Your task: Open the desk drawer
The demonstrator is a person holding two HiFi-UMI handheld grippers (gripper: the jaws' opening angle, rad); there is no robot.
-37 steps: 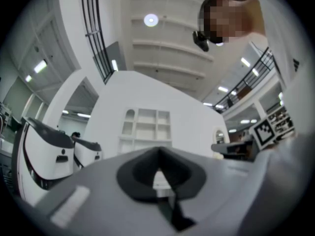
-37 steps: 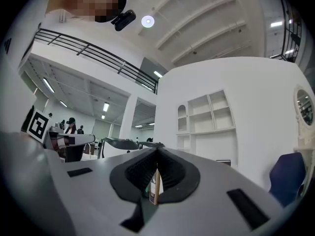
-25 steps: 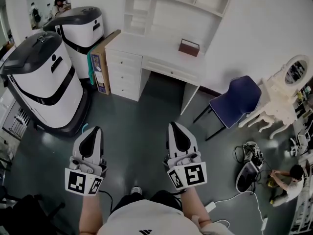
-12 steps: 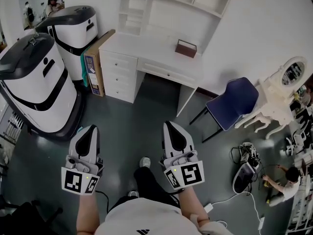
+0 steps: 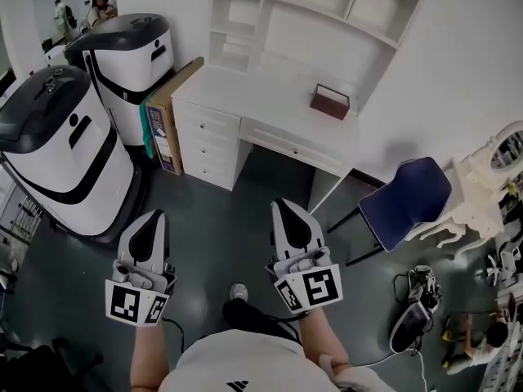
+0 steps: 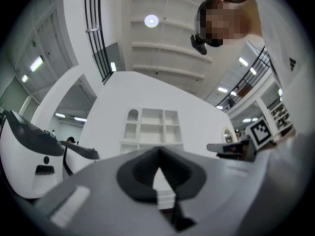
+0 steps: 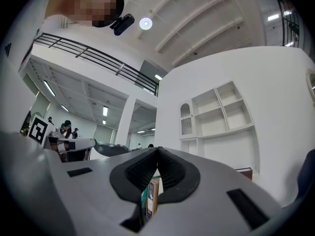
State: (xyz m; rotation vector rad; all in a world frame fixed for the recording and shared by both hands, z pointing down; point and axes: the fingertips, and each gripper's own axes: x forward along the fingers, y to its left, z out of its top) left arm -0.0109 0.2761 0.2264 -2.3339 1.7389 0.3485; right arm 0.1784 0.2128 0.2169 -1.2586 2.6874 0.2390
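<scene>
The white desk (image 5: 263,91) stands against the far wall, with a shelf unit above it. It has a stack of small drawers (image 5: 207,142) on its left and a wide shallow drawer (image 5: 296,143) under the top. All drawers are closed. A brown box (image 5: 331,102) sits on the desktop. My left gripper (image 5: 151,220) and right gripper (image 5: 288,209) are held side by side over the dark floor, well short of the desk. Both are shut with nothing in them. The left gripper view shows the shelf unit (image 6: 150,128) ahead, as does the right gripper view (image 7: 219,114).
Two large white-and-black machines (image 5: 61,149) (image 5: 131,51) stand at the left, with a cardboard box (image 5: 166,114) leaning beside the desk. Right of the desk are a blue chair (image 5: 406,201) and a white vanity table (image 5: 482,178). Cables (image 5: 417,300) and a seated person (image 5: 489,333) are at the lower right.
The desk has come nearer and looms larger in the head view. Both grippers have moved forward with me and have stayed shut and side by side.
</scene>
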